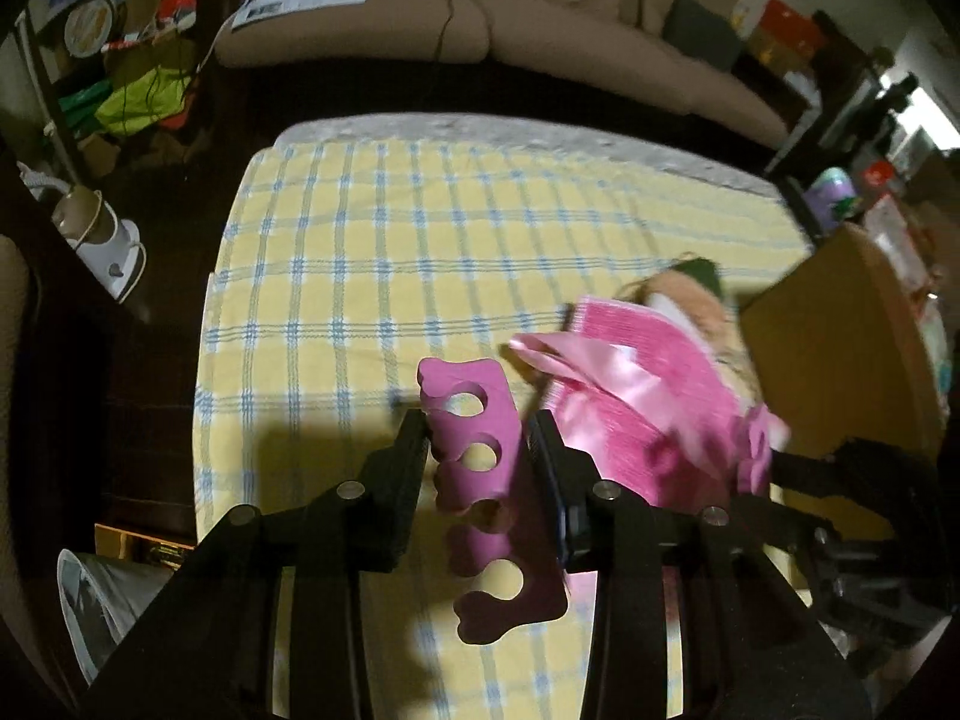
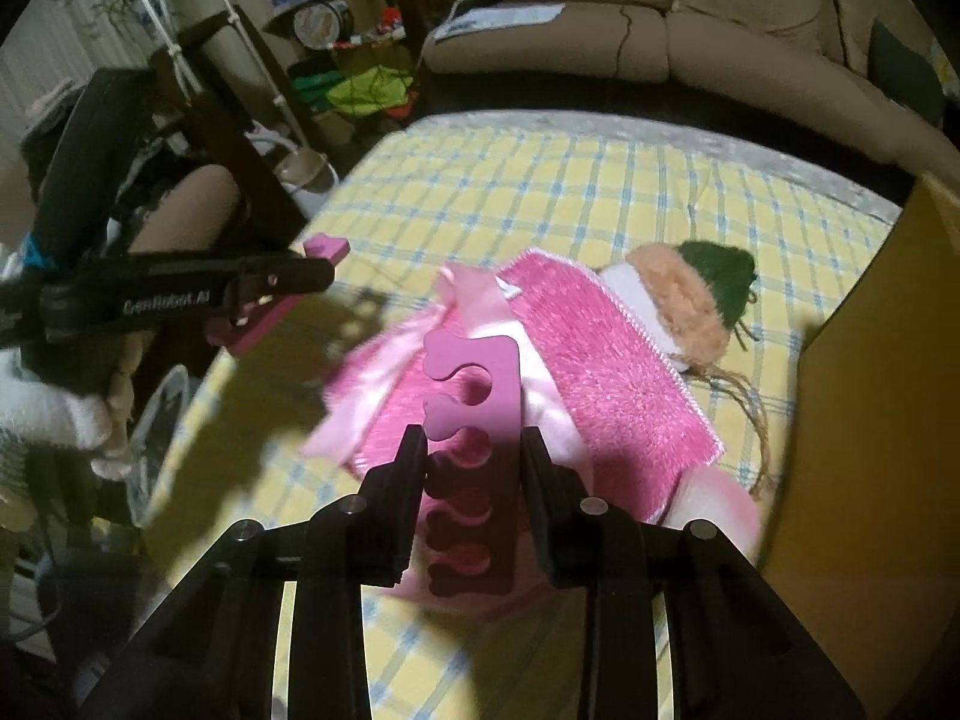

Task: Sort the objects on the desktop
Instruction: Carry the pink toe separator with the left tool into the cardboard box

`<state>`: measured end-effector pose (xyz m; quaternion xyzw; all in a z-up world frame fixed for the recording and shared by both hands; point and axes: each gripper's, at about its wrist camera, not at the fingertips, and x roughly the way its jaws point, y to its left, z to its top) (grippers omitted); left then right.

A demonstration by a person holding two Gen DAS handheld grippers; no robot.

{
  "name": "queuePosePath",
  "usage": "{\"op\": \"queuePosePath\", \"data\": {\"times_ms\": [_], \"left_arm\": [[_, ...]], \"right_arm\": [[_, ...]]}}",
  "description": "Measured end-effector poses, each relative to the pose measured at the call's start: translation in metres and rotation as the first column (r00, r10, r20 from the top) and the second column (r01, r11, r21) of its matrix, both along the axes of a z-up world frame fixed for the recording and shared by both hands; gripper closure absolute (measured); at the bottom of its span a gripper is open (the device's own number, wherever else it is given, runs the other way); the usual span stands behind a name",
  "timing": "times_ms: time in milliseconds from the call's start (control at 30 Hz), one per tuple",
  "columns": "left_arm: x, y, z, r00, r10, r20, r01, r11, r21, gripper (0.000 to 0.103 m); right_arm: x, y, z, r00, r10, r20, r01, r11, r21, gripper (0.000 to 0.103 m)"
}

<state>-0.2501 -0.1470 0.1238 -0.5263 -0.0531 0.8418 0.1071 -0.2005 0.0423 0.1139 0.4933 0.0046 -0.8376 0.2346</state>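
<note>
Each gripper holds a pink foam toe separator above the yellow checked cloth. My left gripper is shut on one toe separator, which stands lengthwise between the black fingers. My right gripper is shut on a second toe separator, also upright between its fingers. In the right wrist view the left gripper shows at the left with its separator poking out. A pink fluffy cloth with a satin ribbon lies on the table under the right gripper.
A knitted green, orange and white piece with twine lies beside the pink cloth. A brown cardboard box stands at the table's right edge. A beige sofa runs behind the table. Clutter fills the floor at the left.
</note>
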Motion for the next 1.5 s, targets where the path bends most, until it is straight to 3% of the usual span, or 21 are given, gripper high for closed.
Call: {"op": "queuePosePath", "data": {"times_ms": [300,567,833,1233,1300,1433,1500], "left_arm": [[0.051,0.052,0.064,0.993,-0.093,-0.072,0.099,0.991,0.088,0.070],[0.069,0.131,0.090,0.985,-0.160,-0.067,0.171,0.961,0.217,0.070],[0.077,0.212,0.084,0.977,-0.212,-0.035,0.214,0.942,0.260,0.070],[0.078,0.276,0.067,0.976,-0.220,-0.003,0.211,0.932,0.294,0.069],[0.076,0.278,0.064,0.976,-0.220,0.005,0.208,0.928,0.309,0.061],[0.074,0.281,0.067,0.973,-0.232,-0.008,0.223,0.926,0.306,0.058],[0.073,0.278,0.072,0.975,-0.223,-0.020,0.219,0.926,0.308,0.045]], "right_arm": [[0.035,0.028,0.063,0.999,-0.030,-0.028,0.027,0.995,-0.092,0.072],[0.063,0.101,0.103,0.991,-0.120,-0.061,0.114,0.989,-0.094,0.072],[0.074,0.184,0.079,0.971,-0.241,-0.002,0.239,0.964,-0.116,0.072],[0.065,0.214,0.045,0.960,-0.277,0.050,0.281,0.951,-0.130,0.069],[0.063,0.213,0.040,0.960,-0.274,0.064,0.280,0.952,-0.122,0.069],[0.063,0.213,0.033,0.959,-0.271,0.086,0.280,0.954,-0.111,0.064],[0.064,0.215,0.033,0.958,-0.273,0.085,0.281,0.953,-0.112,0.057]]}}
